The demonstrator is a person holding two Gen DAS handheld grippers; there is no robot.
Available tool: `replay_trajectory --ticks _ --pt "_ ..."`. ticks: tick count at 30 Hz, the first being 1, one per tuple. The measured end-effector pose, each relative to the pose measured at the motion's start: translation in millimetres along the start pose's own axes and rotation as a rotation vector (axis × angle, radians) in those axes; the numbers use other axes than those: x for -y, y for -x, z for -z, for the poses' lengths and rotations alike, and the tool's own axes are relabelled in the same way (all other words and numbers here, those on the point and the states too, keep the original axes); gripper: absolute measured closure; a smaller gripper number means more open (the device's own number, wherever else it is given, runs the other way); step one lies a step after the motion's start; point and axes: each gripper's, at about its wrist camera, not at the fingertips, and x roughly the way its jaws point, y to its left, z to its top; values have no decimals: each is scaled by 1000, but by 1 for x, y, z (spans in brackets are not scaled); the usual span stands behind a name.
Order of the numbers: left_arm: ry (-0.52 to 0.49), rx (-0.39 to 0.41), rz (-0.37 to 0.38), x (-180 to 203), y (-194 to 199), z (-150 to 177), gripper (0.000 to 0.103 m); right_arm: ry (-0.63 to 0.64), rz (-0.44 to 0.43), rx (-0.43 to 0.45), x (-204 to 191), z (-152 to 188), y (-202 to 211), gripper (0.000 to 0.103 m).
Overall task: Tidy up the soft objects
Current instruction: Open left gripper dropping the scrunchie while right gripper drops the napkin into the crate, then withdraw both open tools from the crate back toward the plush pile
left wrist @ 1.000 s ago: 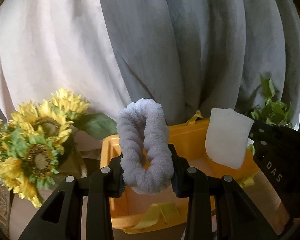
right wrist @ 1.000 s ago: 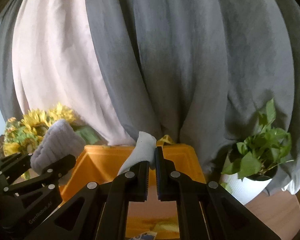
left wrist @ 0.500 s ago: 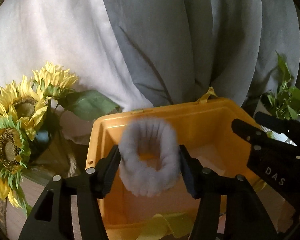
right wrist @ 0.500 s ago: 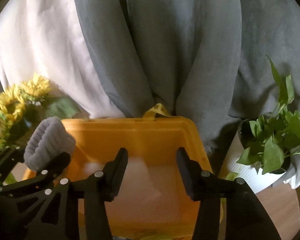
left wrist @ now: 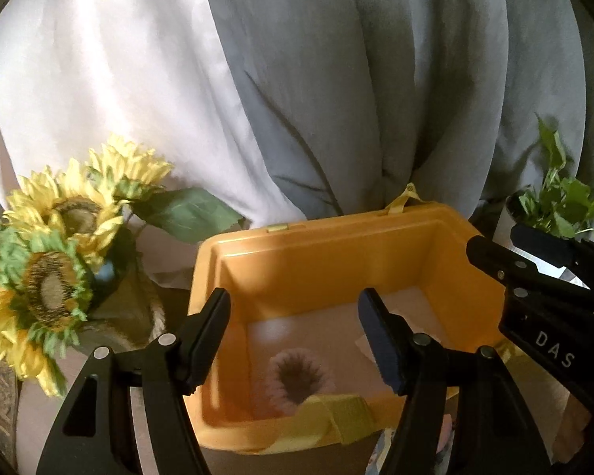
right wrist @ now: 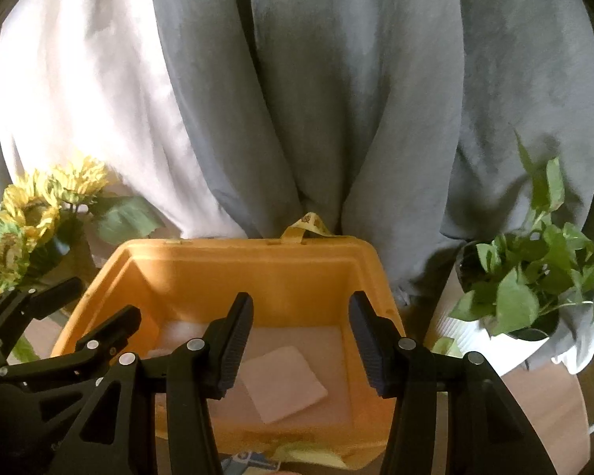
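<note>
An open yellow bin (left wrist: 336,249) stands in front of me; it also shows in the right wrist view (right wrist: 249,265). A fluffy pale scrunchie (left wrist: 301,380) lies blurred on the bin's floor. A white square pad (right wrist: 283,384) lies flat on the floor of the bin. My left gripper (left wrist: 293,328) is open and empty above the bin's near left part. My right gripper (right wrist: 301,340) is open and empty above the bin, over the pad. The right gripper also shows at the right of the left wrist view (left wrist: 542,277).
Artificial sunflowers (left wrist: 55,261) stand left of the bin. A green potted plant (right wrist: 534,277) in a white pot stands to the right. Grey and white curtains (right wrist: 336,99) hang close behind. A yellow strap (left wrist: 328,419) drapes over the bin's near rim.
Both grippers have opened. The scrunchie dropped from the left gripper and the white pad from the right gripper into the bin. Both grippers moved closer over the bin.
</note>
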Motion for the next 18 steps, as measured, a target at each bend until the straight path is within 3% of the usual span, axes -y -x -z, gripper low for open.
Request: replay_trajectory --ticks 13,18 --pt "8 92 -31 -3 72 5 29 -14 6 78 -4 1 66 51" --pt "17 122 -34 -5 97 10 27 -17 5 109 -7 4 93 47"
